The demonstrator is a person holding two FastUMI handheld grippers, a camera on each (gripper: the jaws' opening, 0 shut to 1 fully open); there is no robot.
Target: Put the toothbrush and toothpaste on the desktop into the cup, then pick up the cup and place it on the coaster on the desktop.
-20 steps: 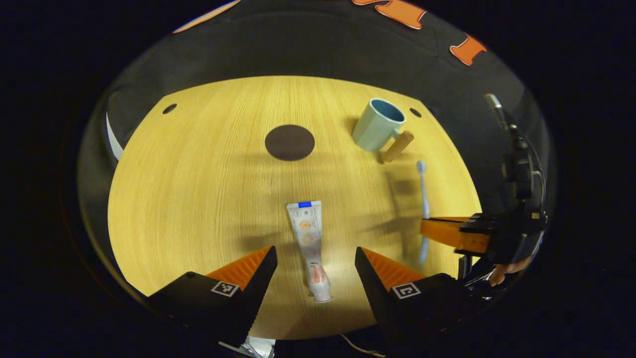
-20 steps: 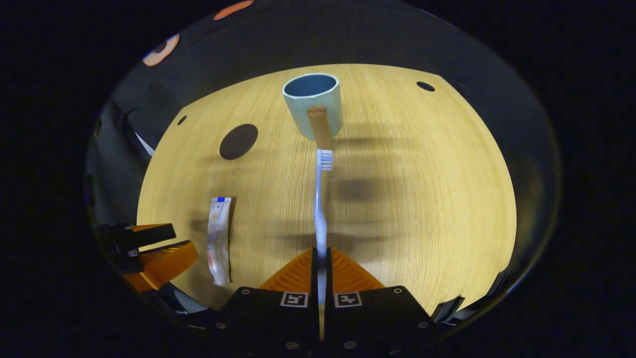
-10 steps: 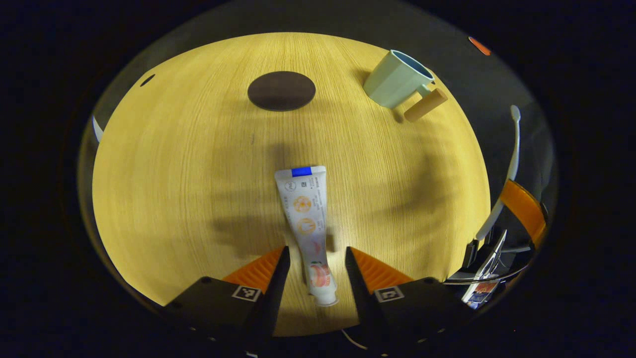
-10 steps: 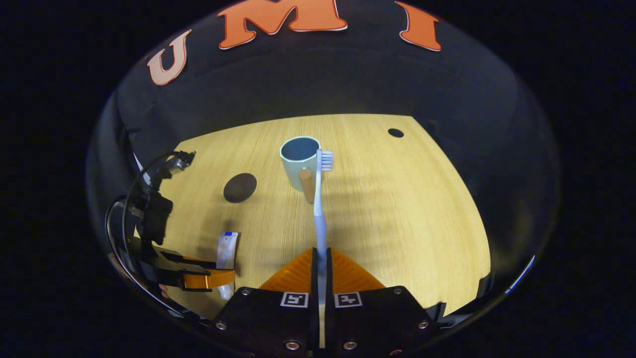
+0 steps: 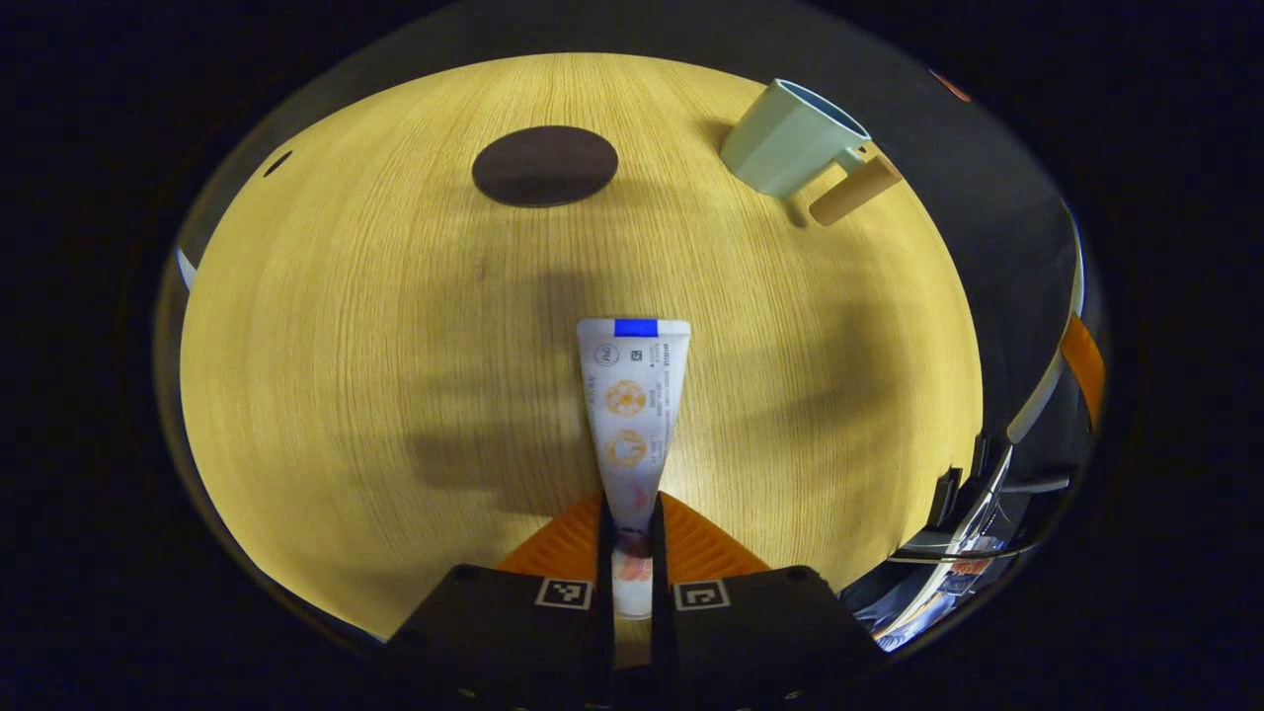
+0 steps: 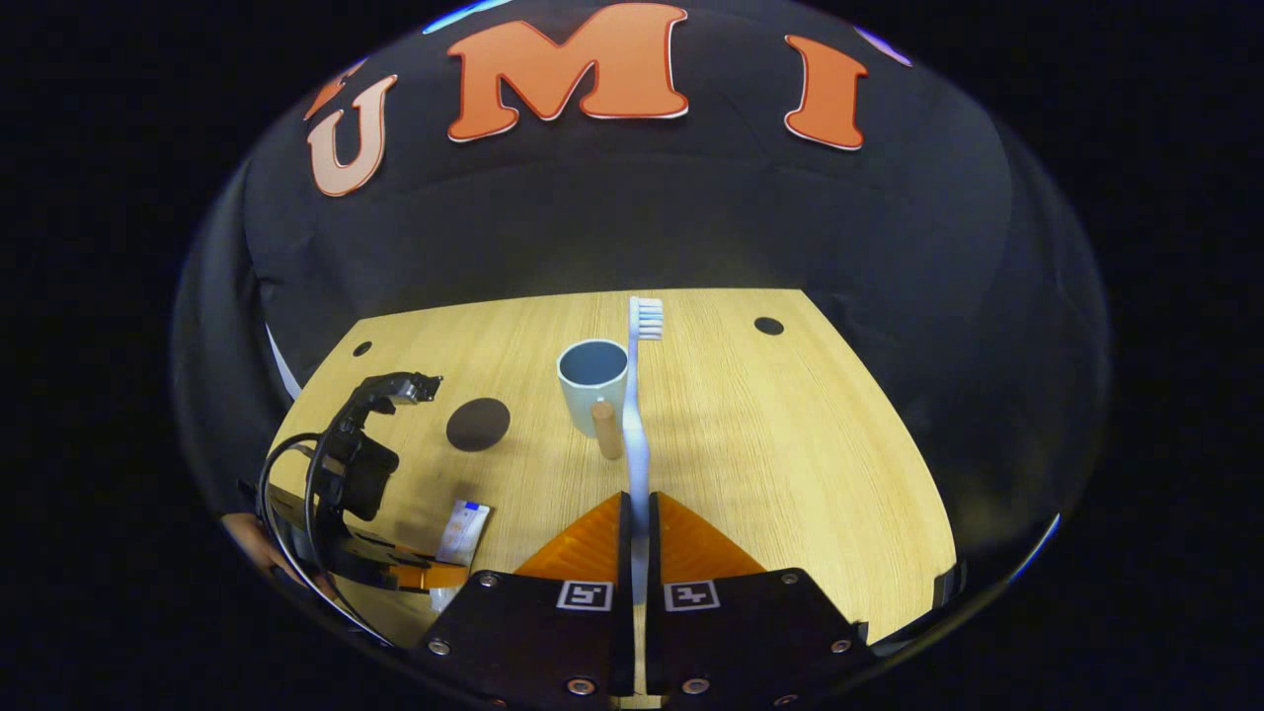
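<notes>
My left gripper [image 5: 629,521] is shut on the cap end of the white toothpaste tube [image 5: 632,405], which lies flat on the wooden desktop and points away from me. In the right gripper view the same tube [image 6: 462,528] lies by the left gripper [image 6: 420,574]. My right gripper [image 6: 638,513] is shut on the handle of a pale blue toothbrush [image 6: 635,395], held above the table with its bristles far and up. The pale green cup [image 6: 592,377] with a wooden handle [image 6: 605,431] stands upright just beyond and left of the brush. The cup [image 5: 790,138] is far right in the left gripper view.
A dark round coaster [image 5: 545,165] lies far centre-left on the desktop [image 5: 346,346], seen as the coaster [image 6: 478,424] left of the cup. Cable holes [image 6: 768,325] sit near the back corners. A hand [image 6: 247,533] holds the left gripper at the front left edge.
My left gripper moved in over the toothpaste and closed on its cap end. My right gripper lifted the toothbrush off the table and pulled back and up.
</notes>
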